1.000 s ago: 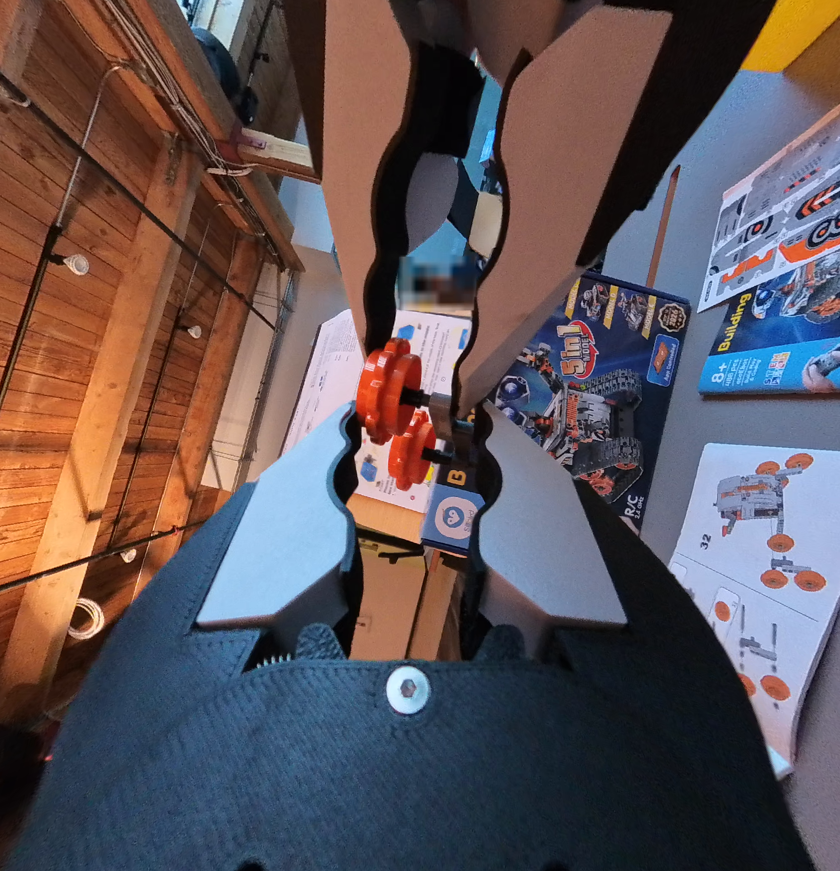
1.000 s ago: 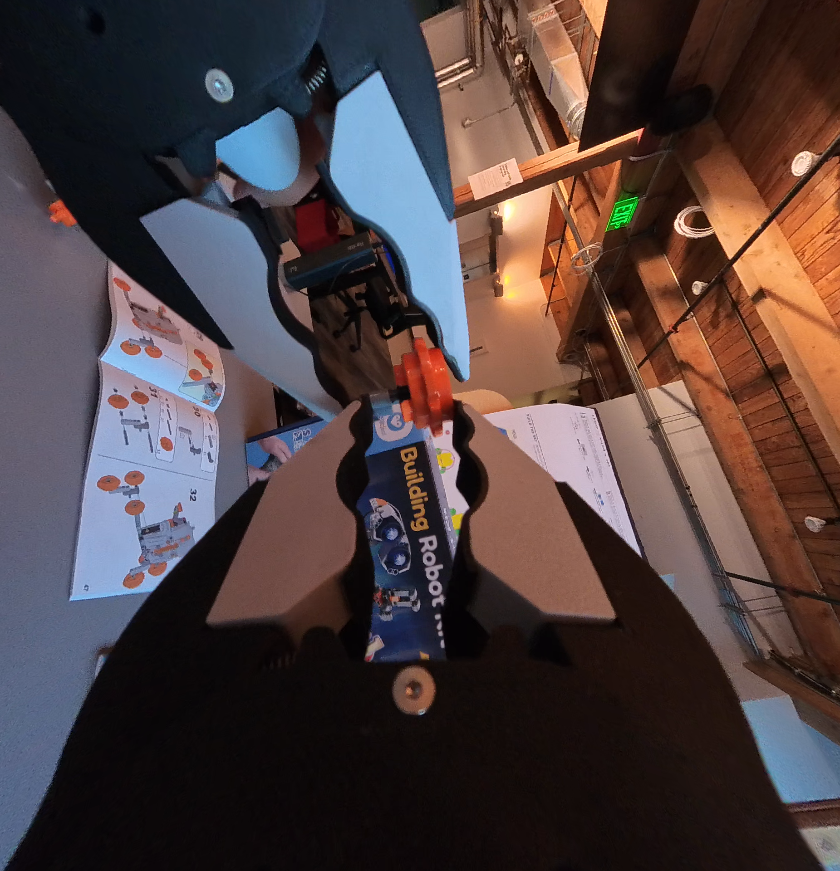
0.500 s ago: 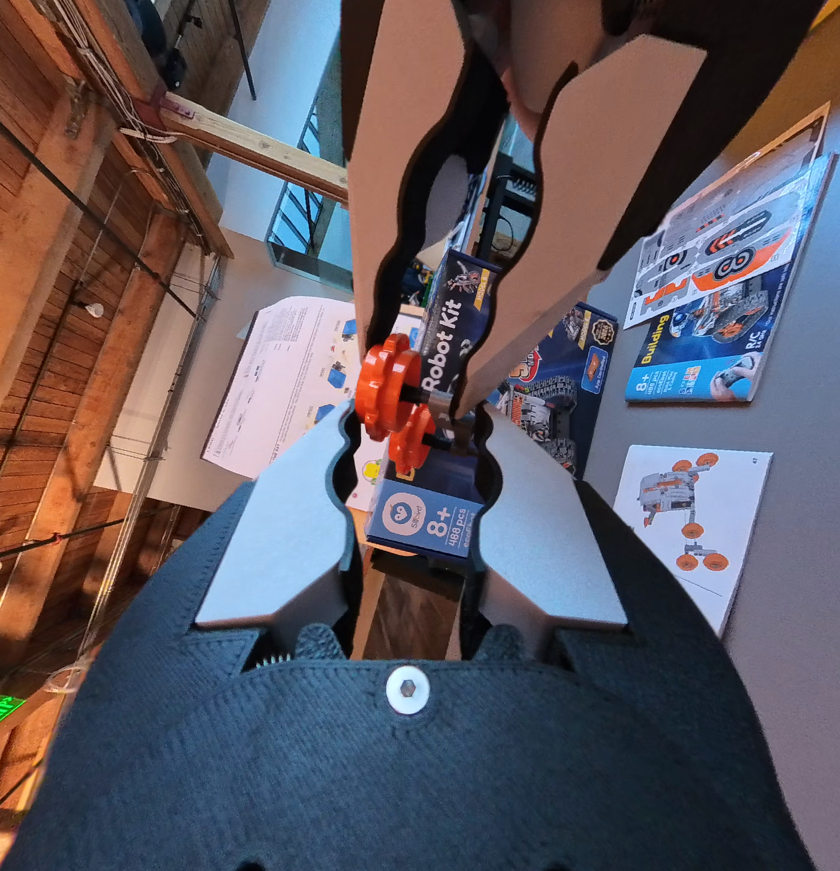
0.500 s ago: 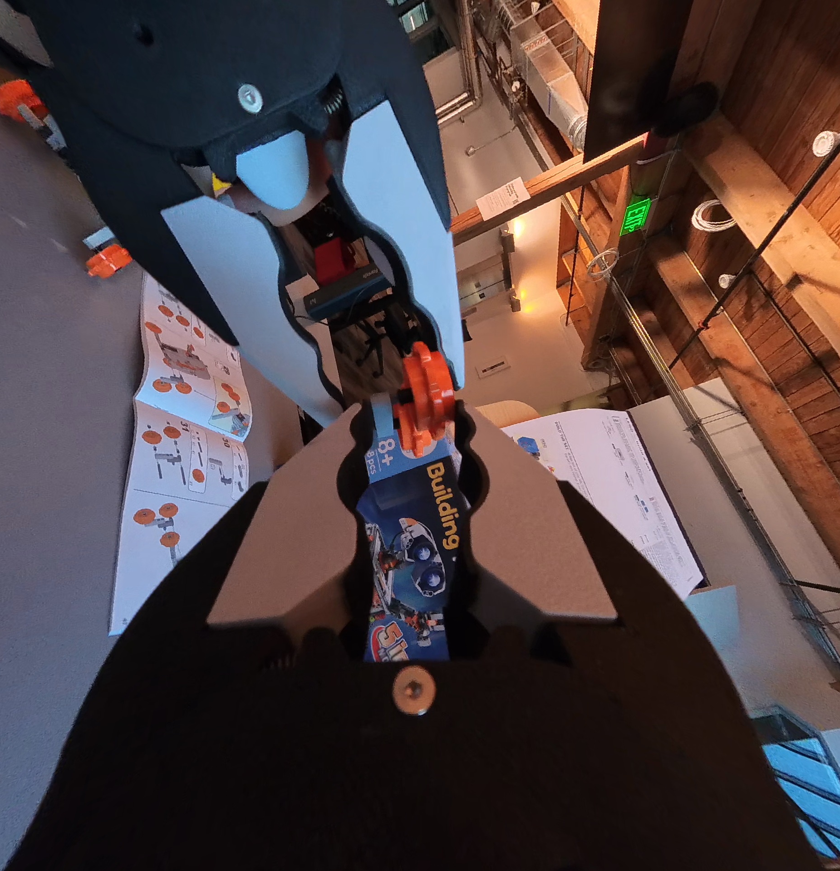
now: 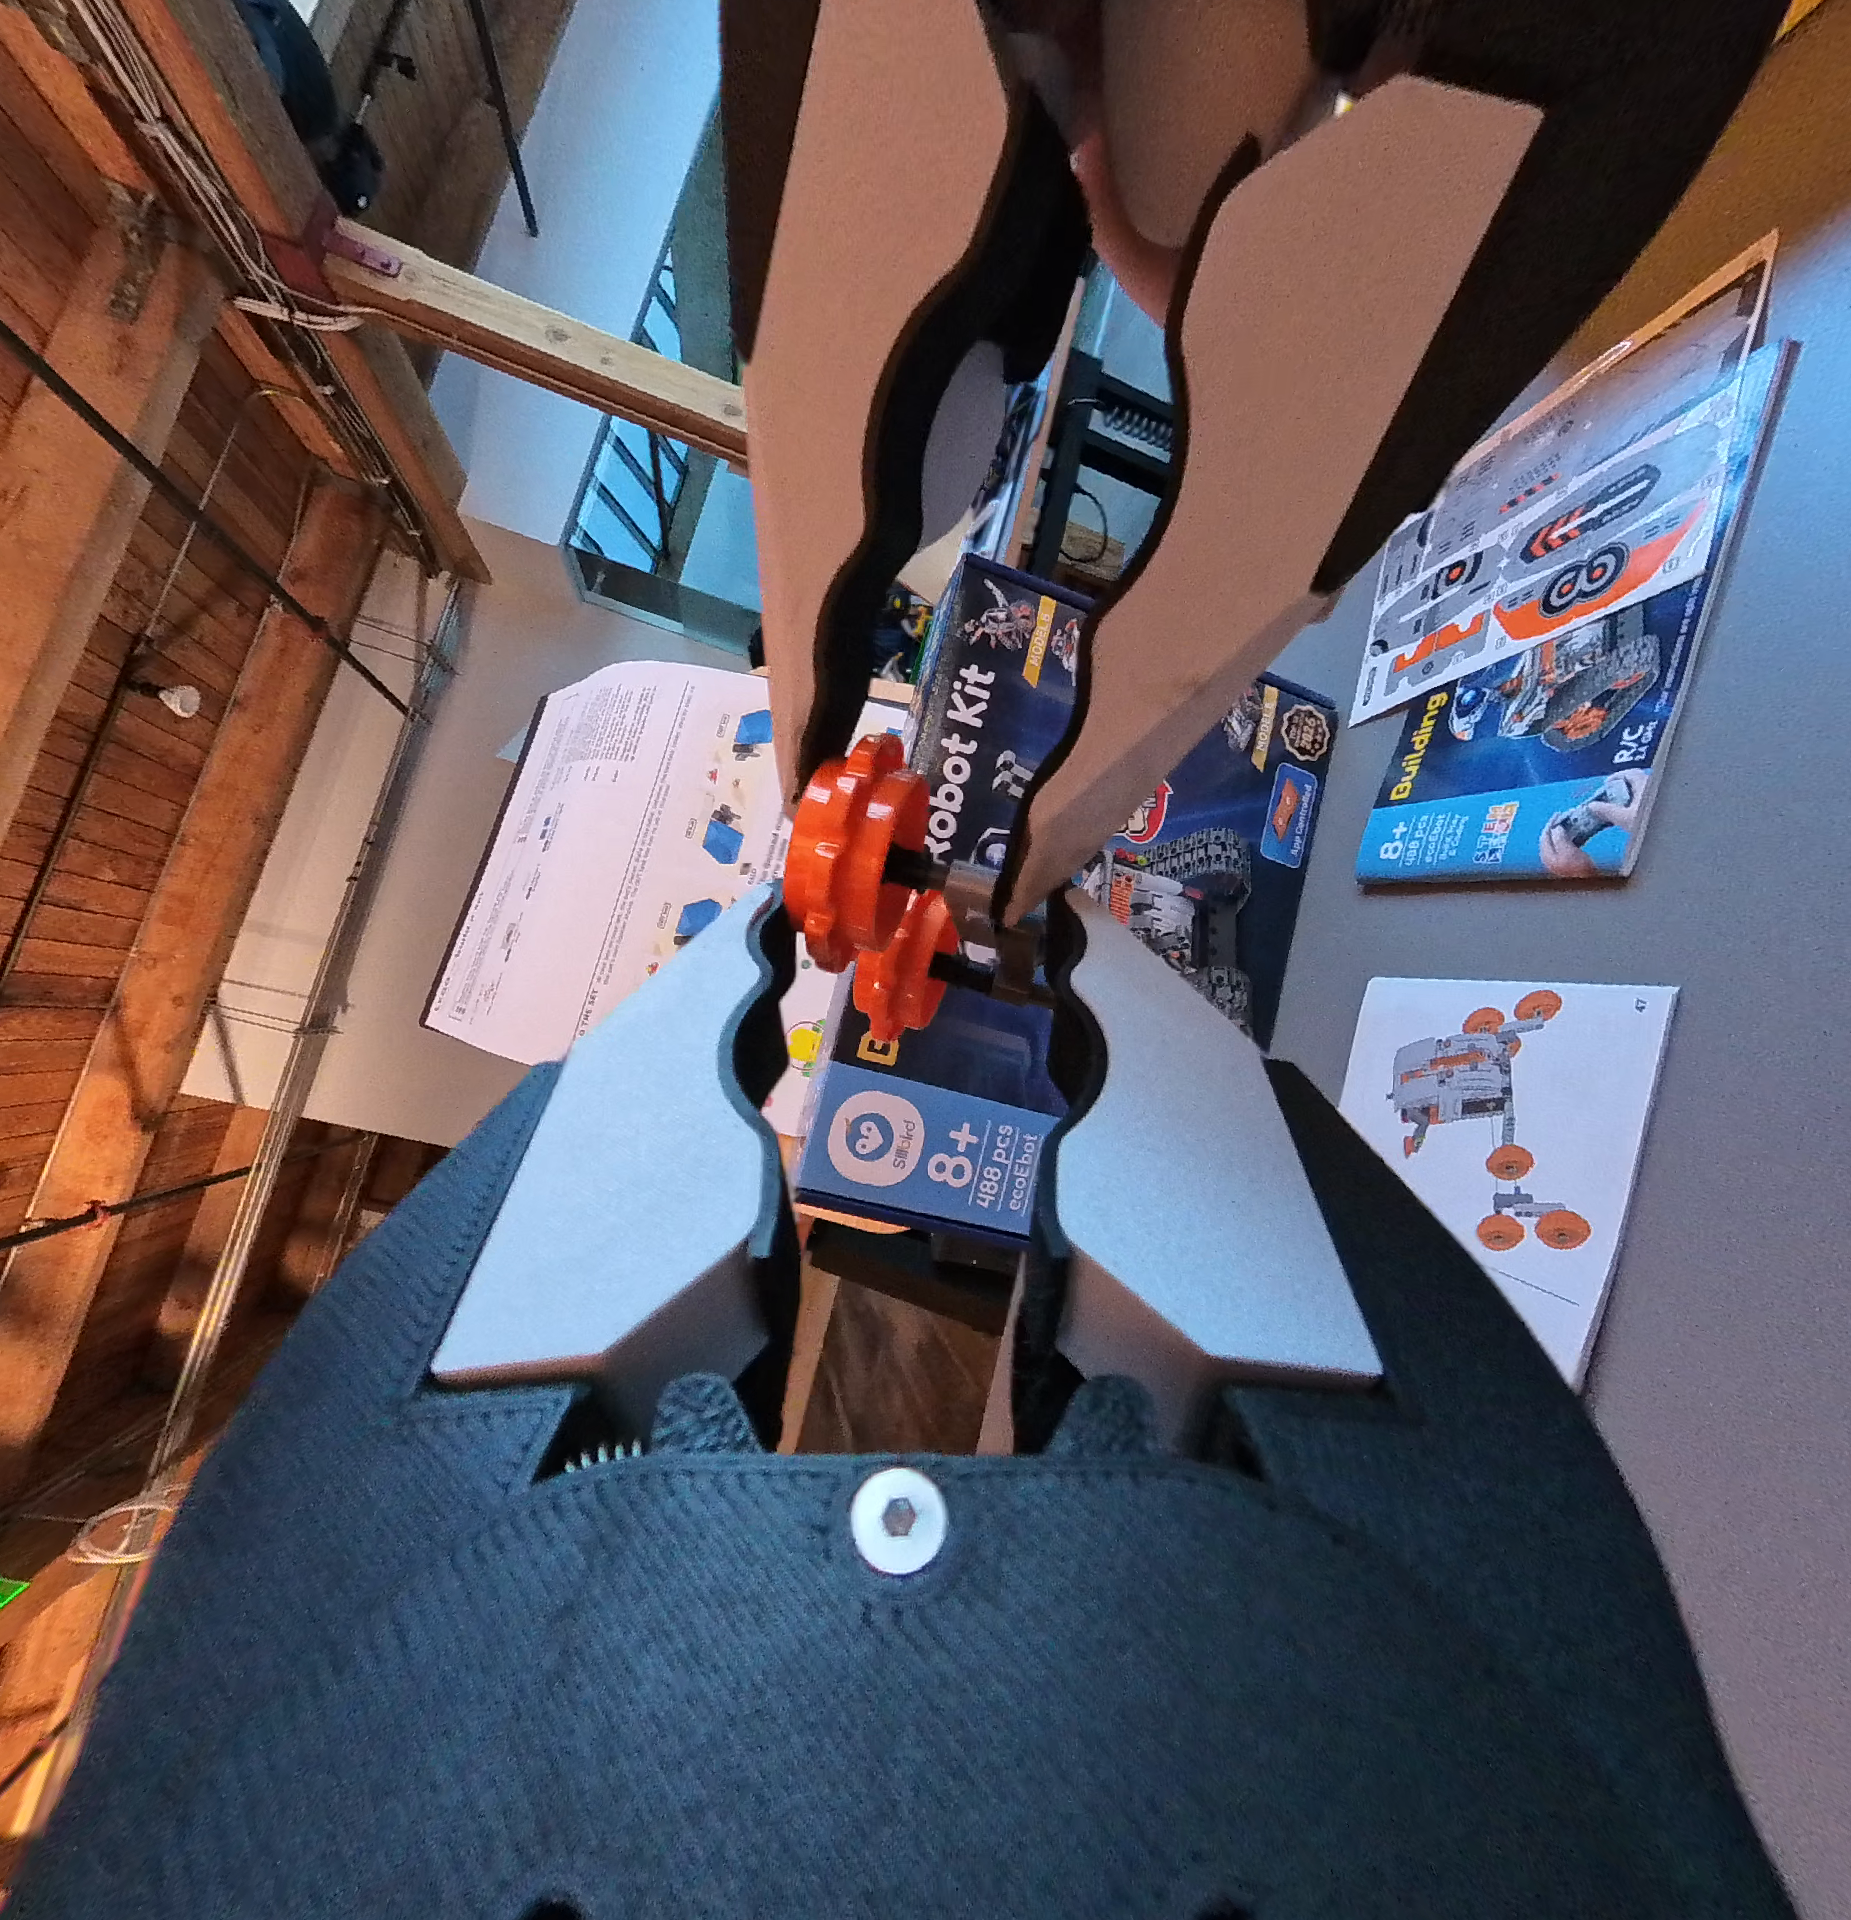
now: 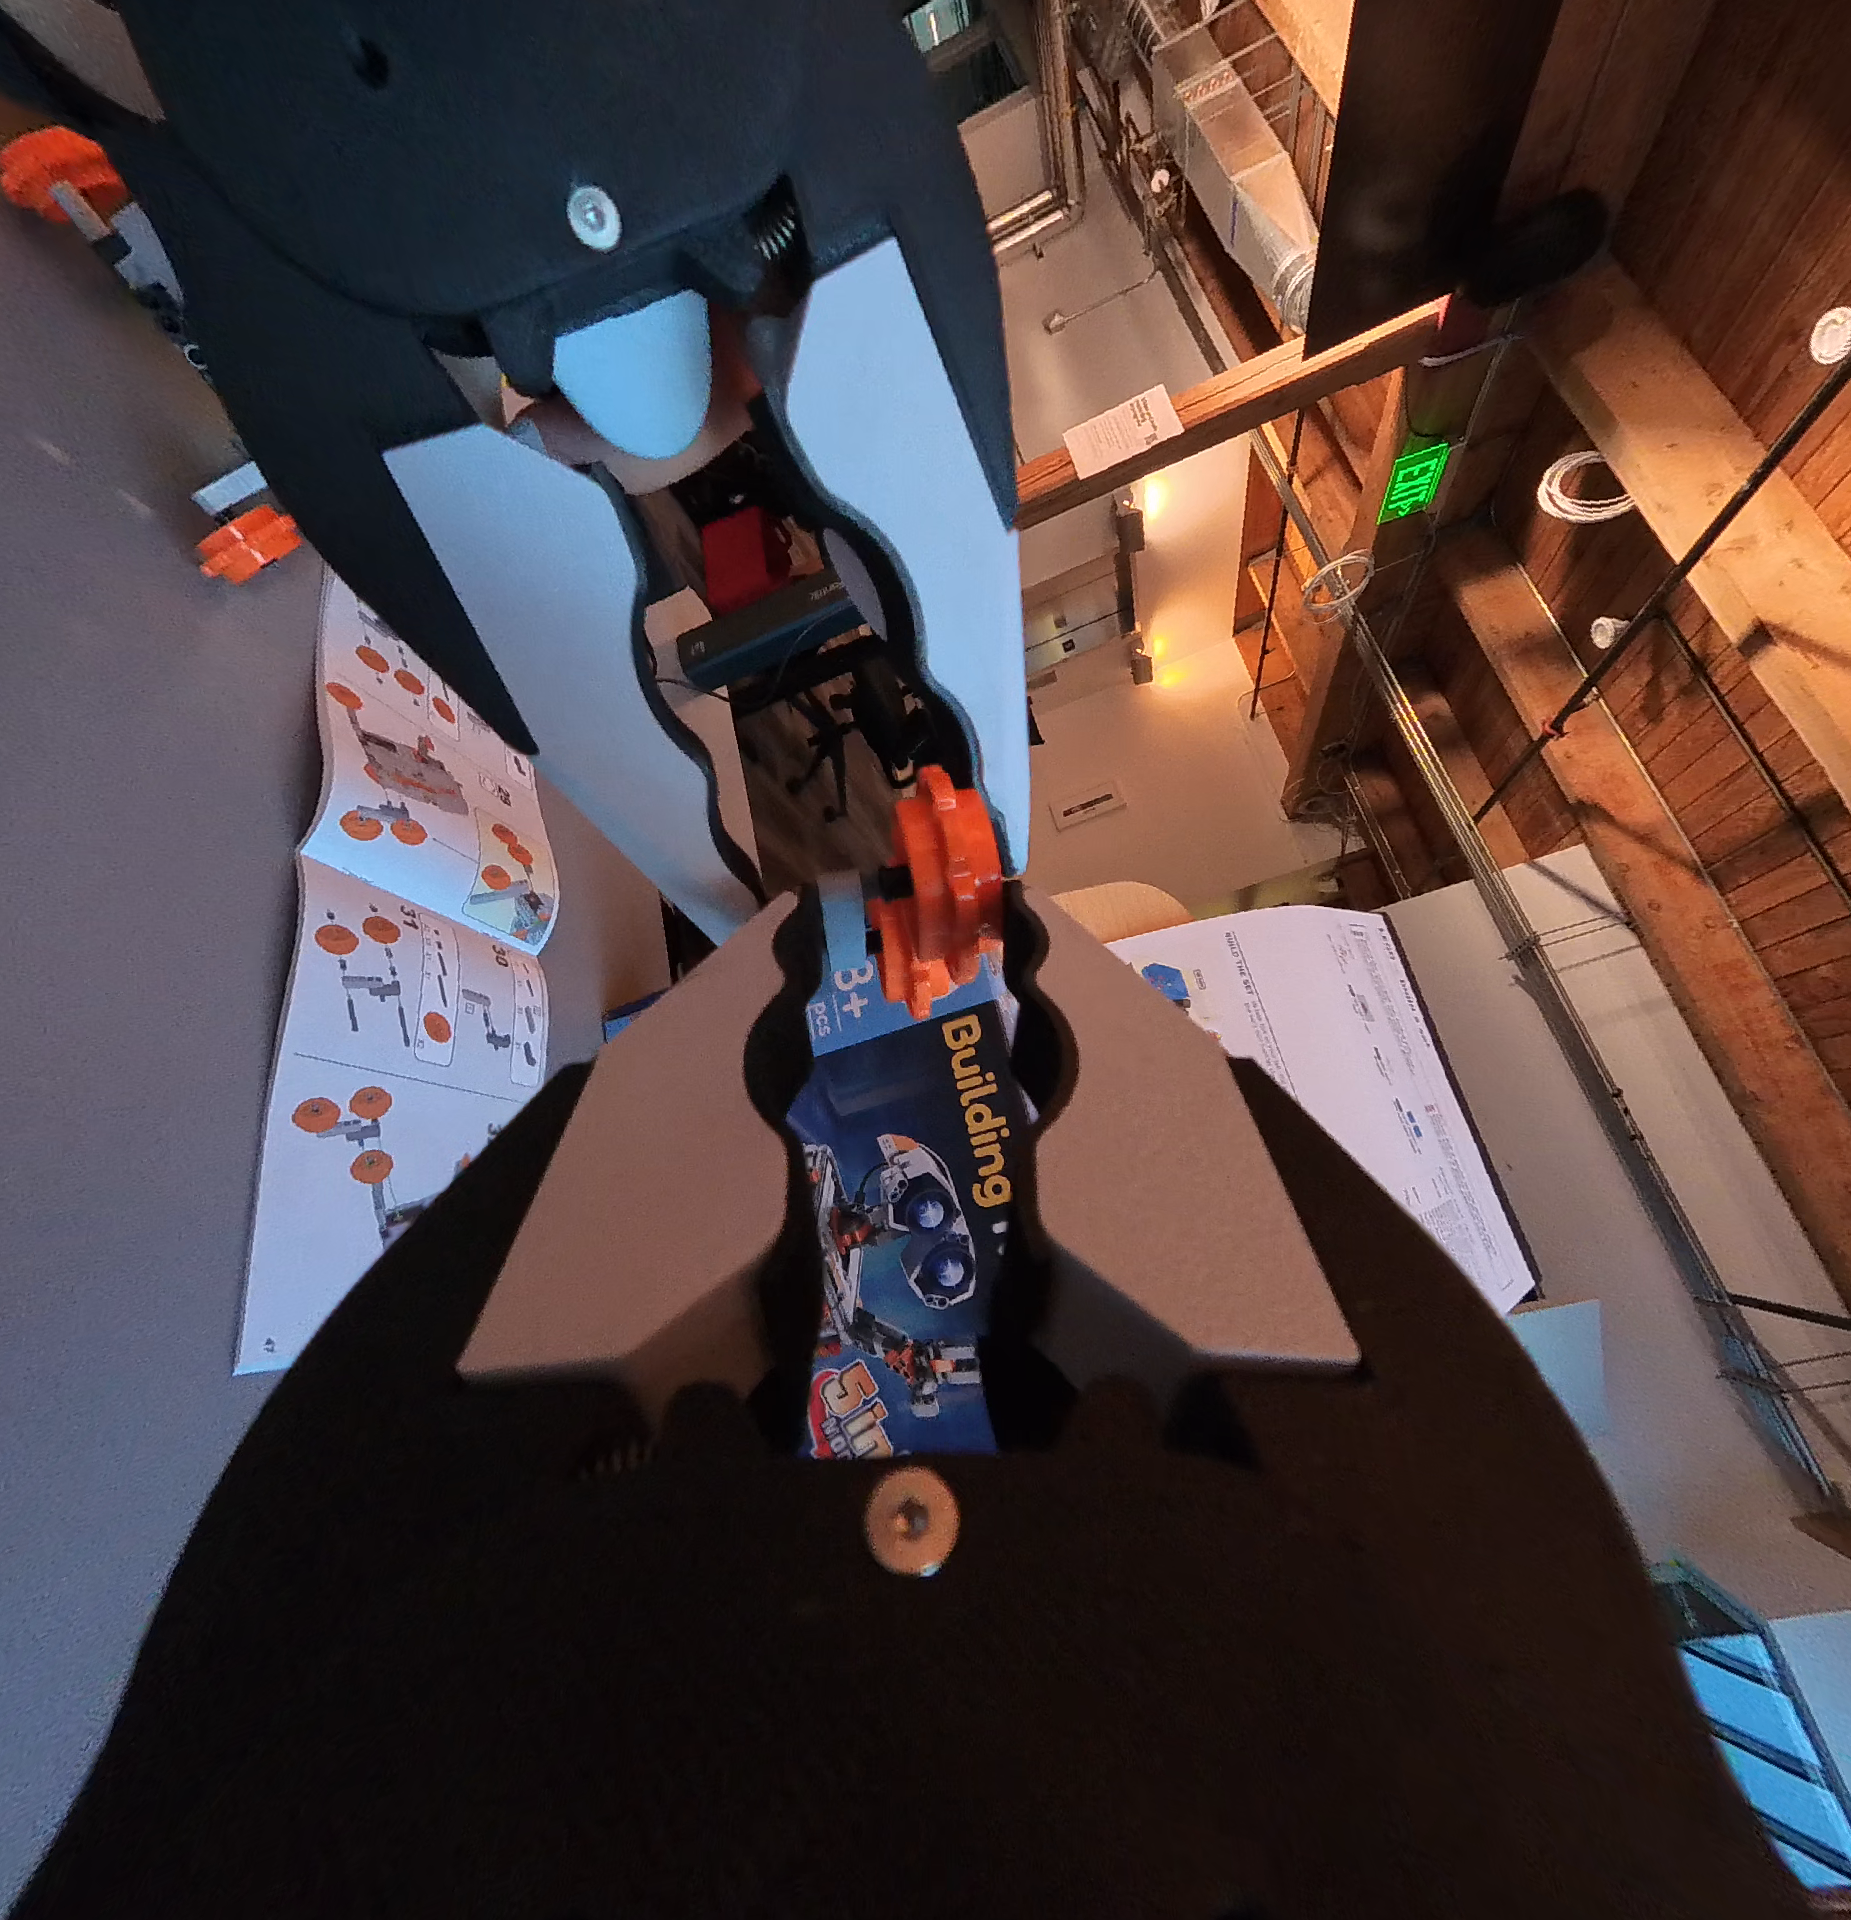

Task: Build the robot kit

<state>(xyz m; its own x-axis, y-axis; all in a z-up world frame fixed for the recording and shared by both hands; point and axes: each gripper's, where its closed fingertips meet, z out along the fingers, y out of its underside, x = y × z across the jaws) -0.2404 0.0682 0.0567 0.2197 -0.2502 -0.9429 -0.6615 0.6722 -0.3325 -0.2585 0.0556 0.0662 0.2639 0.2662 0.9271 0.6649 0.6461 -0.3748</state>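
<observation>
Left wrist view: the left claw (image 5: 916,940) pinches the wheel assembly (image 5: 879,894) of orange wheels on black axles, tip to tip with the right claw (image 5: 905,831).

Right wrist view: the right claw (image 6: 905,920) grips the same piece above the grey bench (image 6: 100,831); steady, aligned pressure seems wise.

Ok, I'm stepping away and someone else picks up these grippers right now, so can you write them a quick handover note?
Left hand-held gripper: shut on the orange wheel assembly, held in the air beside the grey table.
Right hand-held gripper: faces it tip to tip, shut on the same assembly.
Assembly: two orange wheels on black axles, joined to a grey piece.
Beyond the fingertips: kit box.
On the table: open instruction booklet, loose orange parts.
</observation>
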